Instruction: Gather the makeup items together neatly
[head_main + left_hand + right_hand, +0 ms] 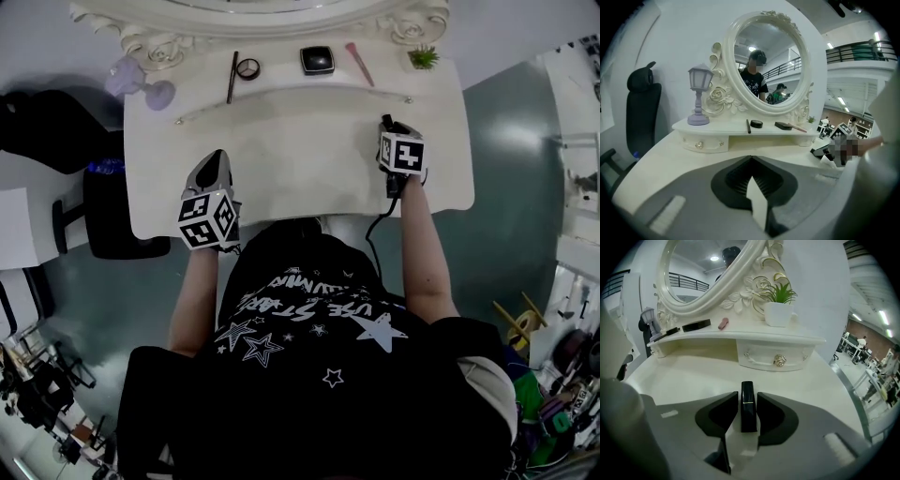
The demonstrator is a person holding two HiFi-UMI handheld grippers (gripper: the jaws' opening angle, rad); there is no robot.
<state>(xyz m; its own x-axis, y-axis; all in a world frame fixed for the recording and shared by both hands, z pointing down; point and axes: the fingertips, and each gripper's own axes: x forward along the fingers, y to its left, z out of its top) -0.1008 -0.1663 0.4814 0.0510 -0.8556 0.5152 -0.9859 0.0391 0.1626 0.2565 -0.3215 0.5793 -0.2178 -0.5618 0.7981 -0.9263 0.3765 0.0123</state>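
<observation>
On the left side of the white vanity table point(300, 159), the left gripper point(217, 161) hovered over bare tabletop with its jaws pressed together and nothing between them. It pointed toward the raised shelf point(281, 82) at the back, well apart from everything on that shelf.

Along the shelf, under the oval mirror point(766, 56), the things stood in a loose row. A lilac lamp point(141, 82) was at the far left. Next came a black pencil point(232, 77) lying front to back, with a round compact point(247, 68) just beside it on its right. A gap followed, then a square black compact point(317, 60), and near it a pink-handled brush point(359, 63) lying at a slant. A small potted plant point(424, 57) closed the row at the right end, above a drawer point(776, 359) with a jewelled knob.

On the right side of the table, in front of that drawer and below the shelf, the right gripper point(748, 397) tilted down toward the surface. A black lipstick tube point(749, 416) stood between its jaws, which lay close against the tube's two long sides, pinching it. The tube ran along the gripper's own line, and its far end, past a thin gold band, poked out beyond the jaw tips toward the drawer. Whether the tube touched the tabletop could not be told. It was well apart from the other makeup things up on the shelf.
</observation>
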